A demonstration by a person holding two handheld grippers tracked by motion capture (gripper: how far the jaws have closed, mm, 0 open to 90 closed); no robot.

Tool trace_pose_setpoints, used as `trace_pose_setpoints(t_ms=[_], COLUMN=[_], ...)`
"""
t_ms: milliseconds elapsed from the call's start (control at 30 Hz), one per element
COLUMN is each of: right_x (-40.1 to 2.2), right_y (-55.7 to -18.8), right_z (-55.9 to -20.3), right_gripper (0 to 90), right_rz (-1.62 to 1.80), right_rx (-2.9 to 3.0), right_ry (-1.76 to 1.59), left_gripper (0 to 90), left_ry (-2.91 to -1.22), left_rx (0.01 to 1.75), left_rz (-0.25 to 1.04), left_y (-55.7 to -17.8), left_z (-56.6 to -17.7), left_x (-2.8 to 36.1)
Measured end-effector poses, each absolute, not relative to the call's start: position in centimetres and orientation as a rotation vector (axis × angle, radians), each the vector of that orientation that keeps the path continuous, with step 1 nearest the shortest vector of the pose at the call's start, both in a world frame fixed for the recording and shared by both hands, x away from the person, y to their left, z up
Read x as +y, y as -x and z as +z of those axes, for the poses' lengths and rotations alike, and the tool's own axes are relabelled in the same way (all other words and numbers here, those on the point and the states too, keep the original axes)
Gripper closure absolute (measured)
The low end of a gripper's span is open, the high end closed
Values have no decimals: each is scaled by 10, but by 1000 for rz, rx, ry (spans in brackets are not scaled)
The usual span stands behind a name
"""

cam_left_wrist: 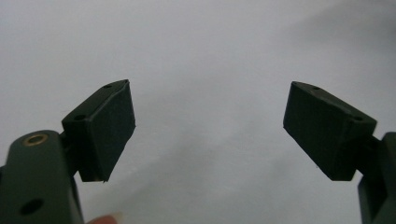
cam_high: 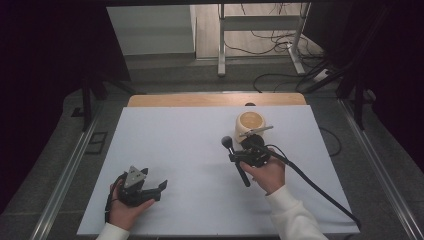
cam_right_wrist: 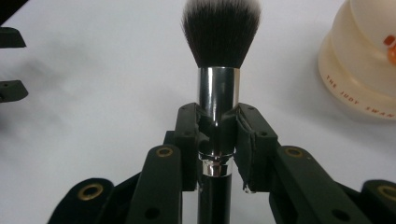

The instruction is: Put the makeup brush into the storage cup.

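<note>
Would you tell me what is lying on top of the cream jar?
A second brush lies across the cream jar's open rim. Whether anything sits inside is hidden by glare.

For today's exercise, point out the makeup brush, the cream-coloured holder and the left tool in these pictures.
makeup brush (cam_right_wrist: 219, 32), right gripper view, on its dark bristles.
cream-coloured holder (cam_high: 251, 121), high view, on its rounded top.
left tool (cam_left_wrist: 208, 126), left gripper view, midway between its open fingertips.
</note>
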State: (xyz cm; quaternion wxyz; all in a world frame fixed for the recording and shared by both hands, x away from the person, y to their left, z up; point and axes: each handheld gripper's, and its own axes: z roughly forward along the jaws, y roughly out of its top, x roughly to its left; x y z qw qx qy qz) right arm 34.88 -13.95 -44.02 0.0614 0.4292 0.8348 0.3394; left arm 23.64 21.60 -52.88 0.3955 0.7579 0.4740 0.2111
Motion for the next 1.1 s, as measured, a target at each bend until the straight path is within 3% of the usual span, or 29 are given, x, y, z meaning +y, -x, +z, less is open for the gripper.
trace_pose_setpoints(t_ms=[1100], right_x=[-165], right_y=[-354], right_z=[-410], right_gripper=[717], right_rz=[1374], right_rx=[2410], right_ry=[-1181], left_gripper=[175], left_ry=[-1944], left_rx=[1208], left_rz=[525], left_y=[-238], left_z=[-532], left_x=[220])
